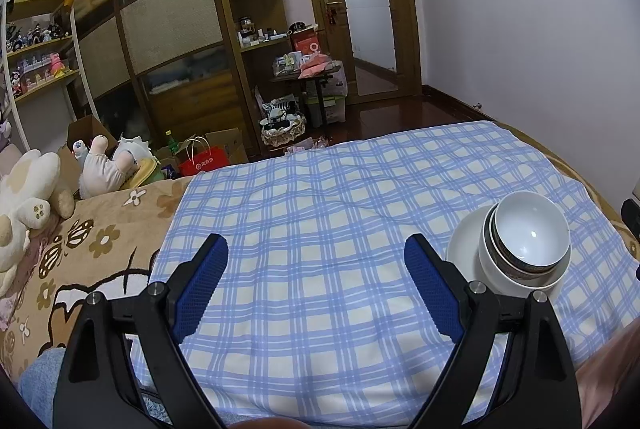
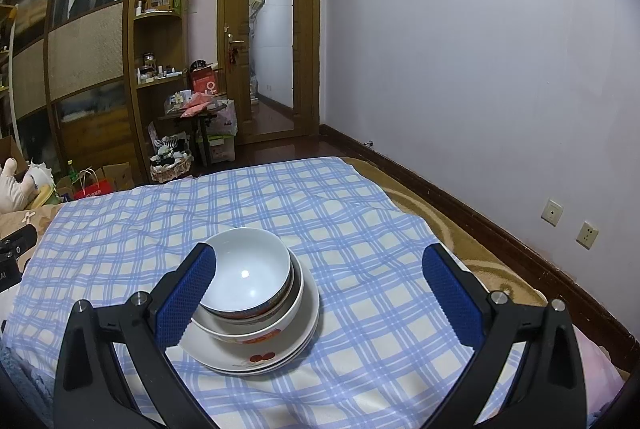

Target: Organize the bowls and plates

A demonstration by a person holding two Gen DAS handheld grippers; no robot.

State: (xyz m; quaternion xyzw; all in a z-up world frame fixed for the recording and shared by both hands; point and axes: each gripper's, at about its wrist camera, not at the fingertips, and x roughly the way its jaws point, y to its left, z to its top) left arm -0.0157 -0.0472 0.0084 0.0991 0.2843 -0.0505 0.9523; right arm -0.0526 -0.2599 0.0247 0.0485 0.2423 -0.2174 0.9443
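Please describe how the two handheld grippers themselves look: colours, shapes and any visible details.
Both the left gripper and the right gripper look alike: black angular plastic frames, silver round bolt heads at the joints, and two fingers faced with blue textured pads. No cables or sleeves show.

Home bedroom: bed (image 1: pixel 360 189) w/ blue plaid sheet, plush toys (image 1: pixel 32 189) at its left edge, wooden wardrobe (image 1: pixel 160 29) beyond bed, shelves of figurines (image 1: pixel 40 41) left of wardrobe, door (image 1: pixel 360 9) to its right.

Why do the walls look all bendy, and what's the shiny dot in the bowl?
Both wrist views use fisheye lenses, so the door and edges curve and the corners go dark. The dot is lamp glare in the top bowl, seen in the left view too.
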